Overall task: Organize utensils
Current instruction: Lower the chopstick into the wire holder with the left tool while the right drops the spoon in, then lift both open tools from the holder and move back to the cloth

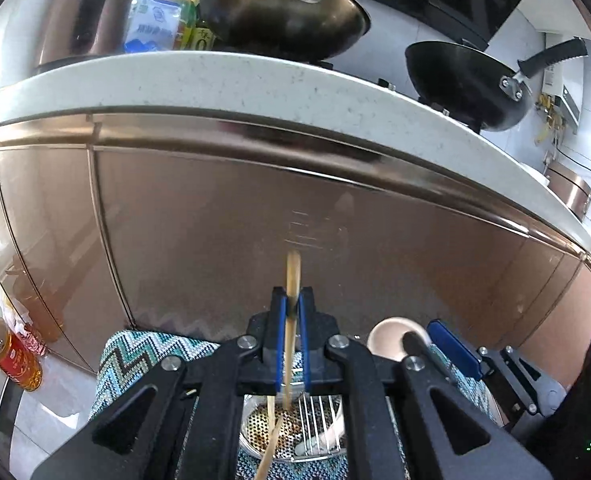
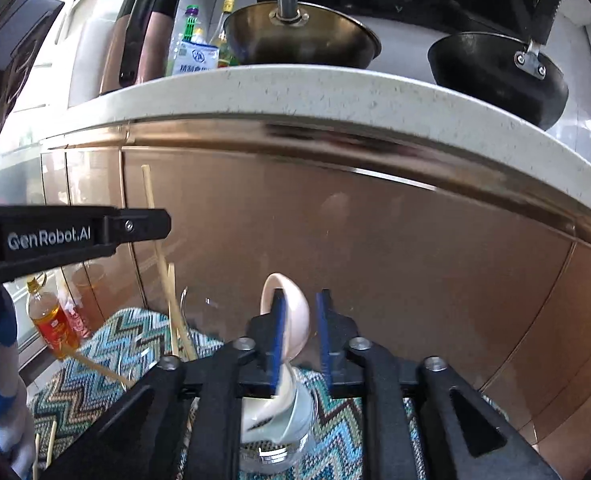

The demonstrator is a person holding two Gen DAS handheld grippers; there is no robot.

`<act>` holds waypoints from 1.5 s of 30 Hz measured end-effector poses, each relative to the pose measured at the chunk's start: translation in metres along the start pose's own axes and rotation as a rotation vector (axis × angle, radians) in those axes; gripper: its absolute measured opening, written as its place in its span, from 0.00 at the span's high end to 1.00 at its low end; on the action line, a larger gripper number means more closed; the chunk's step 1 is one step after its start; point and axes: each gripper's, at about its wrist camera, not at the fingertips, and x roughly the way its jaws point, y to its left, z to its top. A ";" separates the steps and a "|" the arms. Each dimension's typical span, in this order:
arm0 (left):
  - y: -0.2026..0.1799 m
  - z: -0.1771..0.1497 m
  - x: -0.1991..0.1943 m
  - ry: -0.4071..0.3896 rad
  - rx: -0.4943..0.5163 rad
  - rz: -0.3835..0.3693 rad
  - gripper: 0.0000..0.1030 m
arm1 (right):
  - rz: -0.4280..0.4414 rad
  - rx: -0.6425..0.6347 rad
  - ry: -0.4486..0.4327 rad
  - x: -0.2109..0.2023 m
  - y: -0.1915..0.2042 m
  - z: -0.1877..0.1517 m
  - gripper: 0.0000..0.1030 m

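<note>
My left gripper (image 1: 292,305) is shut on a pair of wooden chopsticks (image 1: 293,276), held upright over a clear holder with a perforated base (image 1: 255,432) on the zigzag mat (image 1: 135,354). The chopsticks also show in the right wrist view (image 2: 163,264). My right gripper (image 2: 300,312) is open around a pale pink ceramic spoon (image 2: 295,316) that leans against its left pad (image 2: 277,332), bowl up. The spoon's handle drops into a glass holder (image 2: 291,432) below. The spoon also shows in the left wrist view (image 1: 387,338).
A copper cabinet front (image 1: 255,216) stands close ahead under a white speckled counter edge (image 1: 255,84). Two woks (image 1: 283,20) (image 1: 467,84), bottles (image 1: 157,12) and a thermos (image 2: 143,32) stand on the counter. An oil bottle (image 1: 11,356) stands on the floor at left.
</note>
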 end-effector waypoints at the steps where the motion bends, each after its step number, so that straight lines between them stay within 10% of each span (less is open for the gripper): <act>1: 0.000 0.000 -0.003 -0.005 0.003 0.006 0.94 | 0.000 0.003 0.003 -0.002 -0.001 -0.002 0.71; 45: 0.045 -0.068 -0.271 -0.036 0.021 0.023 0.70 | 0.121 0.013 -0.024 -0.247 0.004 -0.007 0.66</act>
